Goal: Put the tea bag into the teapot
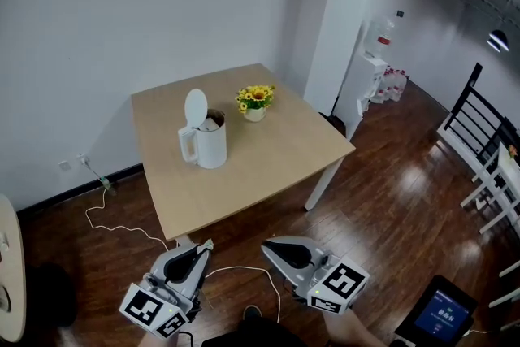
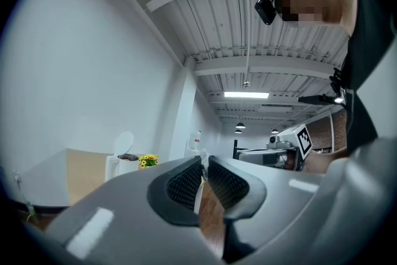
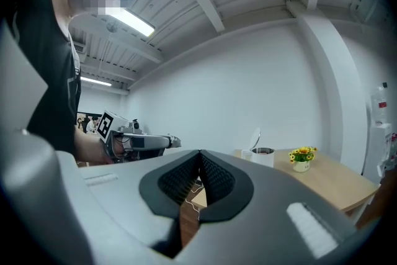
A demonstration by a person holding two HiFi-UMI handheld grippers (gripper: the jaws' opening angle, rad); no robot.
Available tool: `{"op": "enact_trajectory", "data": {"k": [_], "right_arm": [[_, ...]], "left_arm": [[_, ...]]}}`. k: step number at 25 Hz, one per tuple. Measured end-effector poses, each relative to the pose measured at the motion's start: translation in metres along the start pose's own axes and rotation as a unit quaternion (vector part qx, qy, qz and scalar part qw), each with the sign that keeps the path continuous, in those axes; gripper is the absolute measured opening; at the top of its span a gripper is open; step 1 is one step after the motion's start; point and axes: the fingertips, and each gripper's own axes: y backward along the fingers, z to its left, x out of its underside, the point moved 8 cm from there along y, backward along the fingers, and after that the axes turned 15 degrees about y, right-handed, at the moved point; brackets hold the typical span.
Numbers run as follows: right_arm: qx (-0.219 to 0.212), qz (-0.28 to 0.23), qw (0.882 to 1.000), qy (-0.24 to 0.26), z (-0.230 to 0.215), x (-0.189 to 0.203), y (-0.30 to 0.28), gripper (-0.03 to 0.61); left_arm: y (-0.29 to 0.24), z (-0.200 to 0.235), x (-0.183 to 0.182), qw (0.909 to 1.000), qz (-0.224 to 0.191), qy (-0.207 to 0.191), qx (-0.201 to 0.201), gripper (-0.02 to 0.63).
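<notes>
The left gripper (image 1: 205,245) is being held low over the dark wooden floor (image 1: 382,175), off the near edge of the table (image 1: 268,150). Its jaws are being pressed together on a thin white scrap at their tips, taken to be the tea bag (image 2: 203,159), though too little is being shown to be sure. The right gripper (image 1: 267,245) is being held just beside it, its jaws being pressed together on nothing. The white teapot (image 1: 210,144) is being borne on the table with its lid tipped up, near a small pot of yellow flowers (image 1: 256,99).
</notes>
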Motion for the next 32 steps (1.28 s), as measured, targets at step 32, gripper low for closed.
{"op": "enact_trajectory", "data": {"k": [32], "right_arm": [[-0.04,-0.01,0.999,-0.002,-0.166,0.033,-0.11,0.003]], "left_arm": [[-0.145,0.111,-0.046,0.9997,-0.004,-0.009,-0.023,0.039]]}}
